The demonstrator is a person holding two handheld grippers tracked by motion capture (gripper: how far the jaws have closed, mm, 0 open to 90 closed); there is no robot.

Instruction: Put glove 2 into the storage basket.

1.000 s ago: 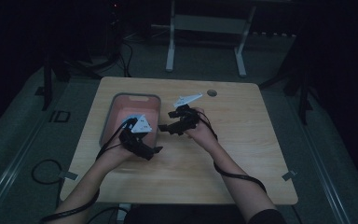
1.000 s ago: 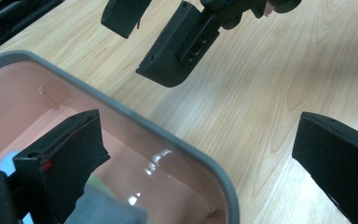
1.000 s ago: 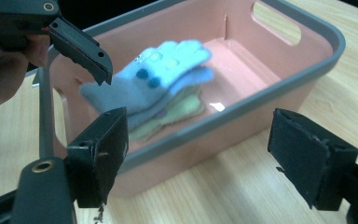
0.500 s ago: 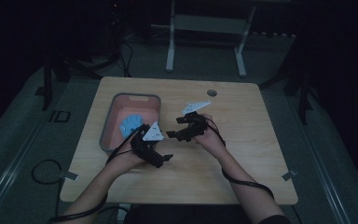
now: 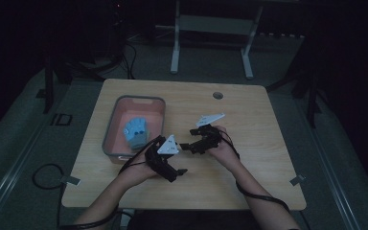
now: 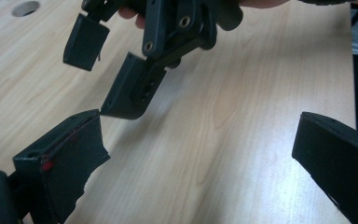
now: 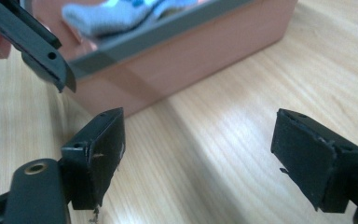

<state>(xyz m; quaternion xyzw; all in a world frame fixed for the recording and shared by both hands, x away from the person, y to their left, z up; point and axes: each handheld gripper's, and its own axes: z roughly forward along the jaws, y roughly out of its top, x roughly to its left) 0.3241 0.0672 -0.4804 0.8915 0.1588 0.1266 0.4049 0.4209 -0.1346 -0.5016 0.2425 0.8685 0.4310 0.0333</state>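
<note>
In the high view, the pink bin (image 5: 112, 125) is standing on the left part of the wooden surface (image 5: 249, 110), and the light blue cloth (image 5: 136, 132) is lying inside it, probably because it is already put away there. The left hand-held gripper (image 5: 181, 171) is hovering just beside the near right corner of the bin, its forearm coming up from the bottom edge and bending toward the middle. The right hand-held gripper (image 5: 184, 146) is sitting a little farther from the bin on the right, its tips pointing back toward the bin, with the wrist turned inward. In the left gripper view, the left hand-held gripper (image 6: 200, 154) is showing its jaws wide apart with nothing between them, only bare surface (image 6: 242, 79); the right hand-held gripper (image 6: 103, 74) is hanging in front of it, its jaws also separated. In the right gripper view, the right hand-held gripper (image 7: 198, 156) is holding its jaws apart and empty, looking toward the bin (image 7: 191, 51), which is near in front, with the cloth (image 7: 112, 16) resting inside behind the grey rim. I judge both hands are pulling clear, since nothing is held.
</note>
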